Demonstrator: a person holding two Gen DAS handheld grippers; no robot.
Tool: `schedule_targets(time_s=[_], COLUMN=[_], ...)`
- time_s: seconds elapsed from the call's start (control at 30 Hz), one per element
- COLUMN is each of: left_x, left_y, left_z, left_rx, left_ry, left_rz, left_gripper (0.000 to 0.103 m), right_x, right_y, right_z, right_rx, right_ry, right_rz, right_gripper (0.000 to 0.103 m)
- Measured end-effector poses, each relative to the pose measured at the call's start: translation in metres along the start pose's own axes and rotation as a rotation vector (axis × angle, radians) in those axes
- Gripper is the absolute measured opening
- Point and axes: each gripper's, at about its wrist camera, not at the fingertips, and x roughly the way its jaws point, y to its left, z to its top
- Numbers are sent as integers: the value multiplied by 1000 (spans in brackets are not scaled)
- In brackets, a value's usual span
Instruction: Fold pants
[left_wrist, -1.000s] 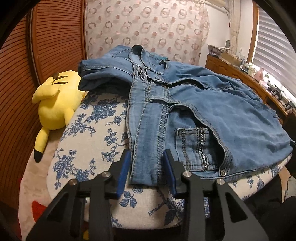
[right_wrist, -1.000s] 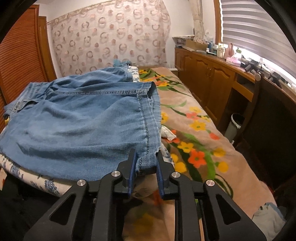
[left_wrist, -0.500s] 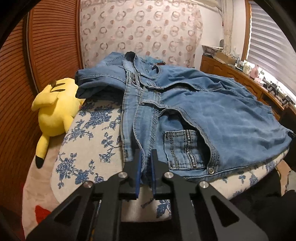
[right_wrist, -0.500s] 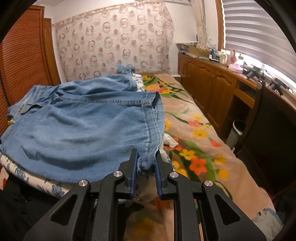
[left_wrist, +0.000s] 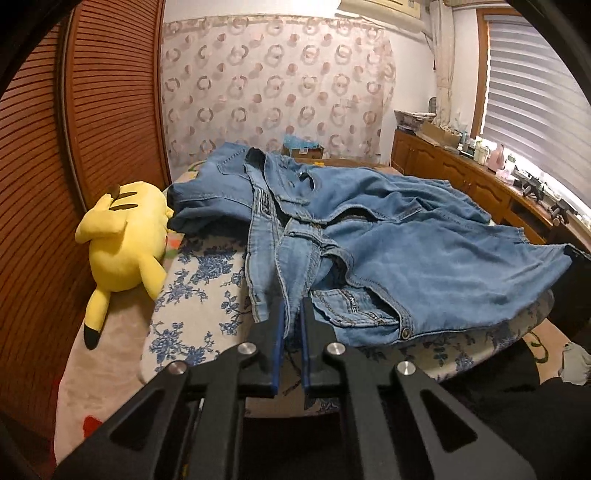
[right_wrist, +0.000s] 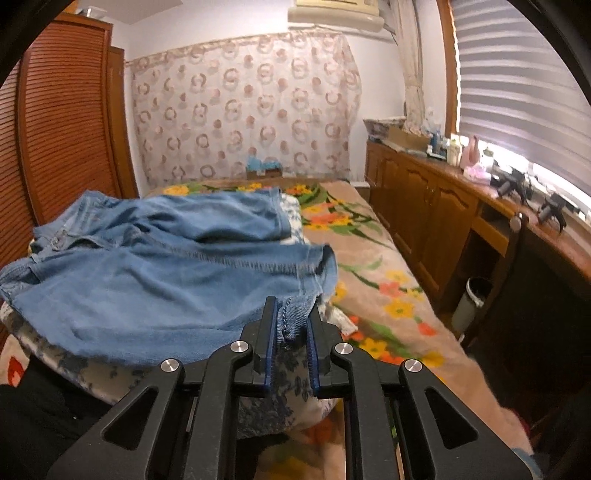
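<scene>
Jeans (left_wrist: 424, 258) on floral cushion (left_wrist: 199, 295). Left gripper (left_wrist: 291, 314) clamps waistband end; right gripper (right_wrist: 291, 321) jaws closing, gripping hem.

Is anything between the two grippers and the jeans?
No. The left gripper is shut on the jeans at the waistband, and the right gripper is closing with a leg hem between its pads.

the pants (left_wrist: 424, 254) lie spread on a cushion (left_wrist: 199, 314) that rests on the bed (right_wrist: 388, 295). left of them, just beside the waistband end, a plush toy (left_wrist: 125, 240) lies against the slatted doors (left_wrist: 92, 129). the left gripper (left_wrist: 291, 317) meets the near waistband edge, the right gripper (right_wrist: 291, 325) the near hem corner. a cabinet (right_wrist: 424, 218) runs along the bed's right side, a curtain (right_wrist: 243, 107) behind it.
</scene>
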Motion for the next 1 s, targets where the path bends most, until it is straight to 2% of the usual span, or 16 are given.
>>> schedule_targets(time_s=[0.2, 0.6, 0.8, 0.93, 1.0], left_x=[-2, 25, 47, 54, 52], left_y=[-3, -7, -3, 0, 7], left_z=[12, 37, 45, 40, 33], left_rx=[6, 39, 47, 49, 22], left_ry=[-28, -38, -10, 18, 29], left_rz=[2, 7, 9, 30, 13], left_gripper=[4, 4, 3, 3, 5], right_x=[-7, 36, 74, 93, 100], right_y=[5, 30, 37, 38, 40], right_z=[24, 46, 49, 45, 41], right_rx=[-20, -62, -80, -79, -93], right_ry=[-68, -102, -68, -35, -22], right_rz=[12, 12, 6, 18, 17], right_gripper=[11, 10, 10, 10, 10])
